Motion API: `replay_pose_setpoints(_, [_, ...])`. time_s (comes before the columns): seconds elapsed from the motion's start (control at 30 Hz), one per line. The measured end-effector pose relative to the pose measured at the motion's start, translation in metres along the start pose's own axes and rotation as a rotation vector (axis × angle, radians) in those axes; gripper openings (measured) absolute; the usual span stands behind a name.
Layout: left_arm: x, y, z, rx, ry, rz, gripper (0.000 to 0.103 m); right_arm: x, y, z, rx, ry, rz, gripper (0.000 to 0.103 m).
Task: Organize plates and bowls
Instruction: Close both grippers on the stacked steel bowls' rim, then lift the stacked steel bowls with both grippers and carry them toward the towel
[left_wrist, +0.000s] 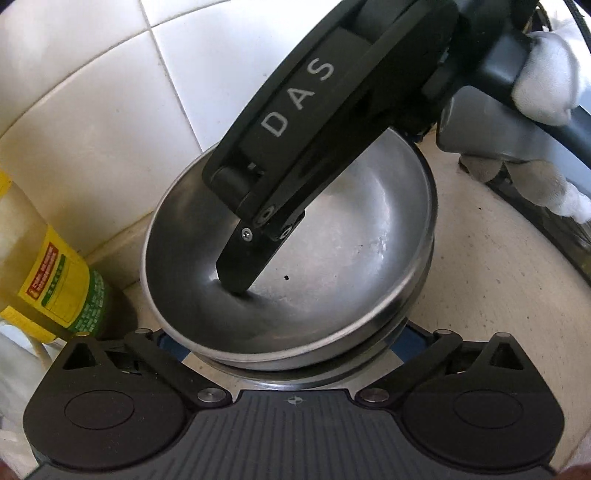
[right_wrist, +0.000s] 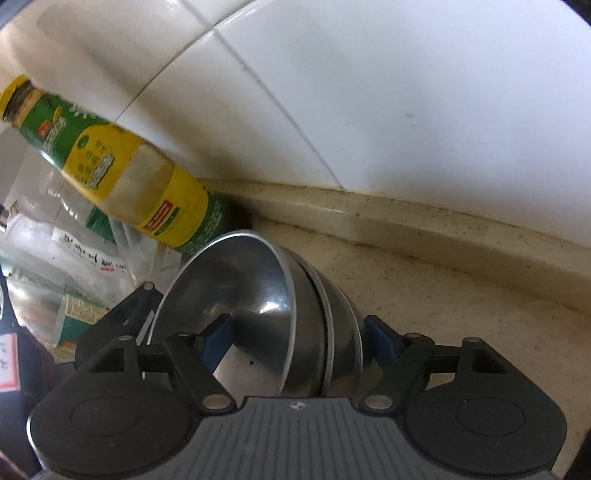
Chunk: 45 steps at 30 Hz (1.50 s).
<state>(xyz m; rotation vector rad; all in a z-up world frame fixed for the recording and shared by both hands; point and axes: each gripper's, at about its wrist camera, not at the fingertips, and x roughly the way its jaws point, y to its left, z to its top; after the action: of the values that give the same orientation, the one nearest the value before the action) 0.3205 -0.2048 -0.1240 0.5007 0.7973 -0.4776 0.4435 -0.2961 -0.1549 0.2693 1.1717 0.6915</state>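
Backing the whole scene, a white tiled wall (right_wrist: 406, 92) is meeting a speckled beige counter (right_wrist: 461, 295) along a grimy seam. Standing on that counter, close to the wall, a stack of steel bowls (left_wrist: 332, 229) is nesting rim inside rim, the top bowl sitting slightly askew on the ones under it. Just beside the stack, on its wall-and-corner side, a yellow-and-green labelled bottle (right_wrist: 122, 173) is standing upright, with clear plastic packets (right_wrist: 74, 251) lying behind it.

The right gripper (right_wrist: 297, 343) is straddling the near wall of the stack: one blue pad is hanging inside the top bowl, the other outside the lower bowls, and both are standing clear of the steel, the jaws spread wide. In the left wrist view its black finger (left_wrist: 240, 266) is reaching down into the top bowl, its tip at or just above the bottom, while a white-gloved hand (left_wrist: 546, 85) is gripping its handle.

The left gripper (left_wrist: 295, 343) is hovering at the stack's near rim, its jaws also spread wide, with the bowls' edge lying between them and its pads mostly hidden.
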Motion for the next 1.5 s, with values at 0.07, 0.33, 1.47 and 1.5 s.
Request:
replay_pose_setpoints(0.07, [0.006,-0.009,0.004,0.002,-0.007,0.000,0.103,-0.003,-0.002,-0.002,0.003,-0.001,-0.005,0.094])
replay_pose_setpoints(0.33, [-0.004,-0.009,0.002,0.021,0.014,-0.016,0.103,-0.017,-0.001,-0.010,0.010,-0.004,-0.041,0.094])
replay_pose_setpoints(1.47, [-0.119,-0.086,0.011,0.124,-0.129,-0.043,0.103,-0.179,0.031,-0.108,0.063,-0.185,-0.148,0.094])
replay_pose_setpoints(1.5, [-0.121,-0.089,0.010,0.127,-0.128,-0.047,0.103,-0.182,0.033,-0.112,0.064,-0.187,-0.156,0.094])
